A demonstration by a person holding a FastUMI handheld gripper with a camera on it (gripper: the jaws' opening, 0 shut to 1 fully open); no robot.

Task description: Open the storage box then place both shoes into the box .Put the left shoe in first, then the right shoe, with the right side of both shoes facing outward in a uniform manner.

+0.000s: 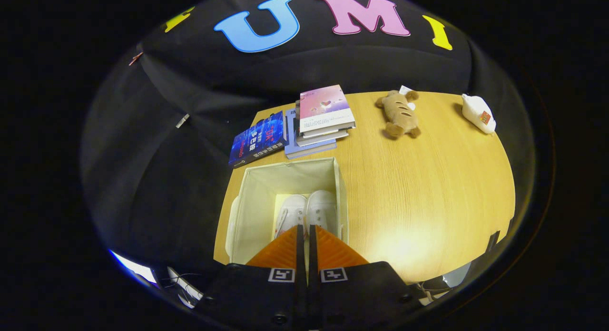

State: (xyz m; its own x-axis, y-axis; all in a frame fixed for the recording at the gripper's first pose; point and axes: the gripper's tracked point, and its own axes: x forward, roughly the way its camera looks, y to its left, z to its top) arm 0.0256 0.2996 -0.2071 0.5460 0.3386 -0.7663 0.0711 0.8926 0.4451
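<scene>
Now gripper (304, 228) (fingers closed, empty) above boxed shoes (307, 209).

The gripper (305, 228) hung above the open storage box (252, 198), its fingers drawn nearly together with nothing between them. Both white shoes (307, 209) lay side by side on the box's bottom, just ahead of the fingertips. The box stood near the left edge of the wooden table (428, 188). Beyond it sat a stack of books (323, 117), a blue book (257, 140) beside them, a plush toy (398, 114) and a white object (478, 113) toward the far right corner.
</scene>
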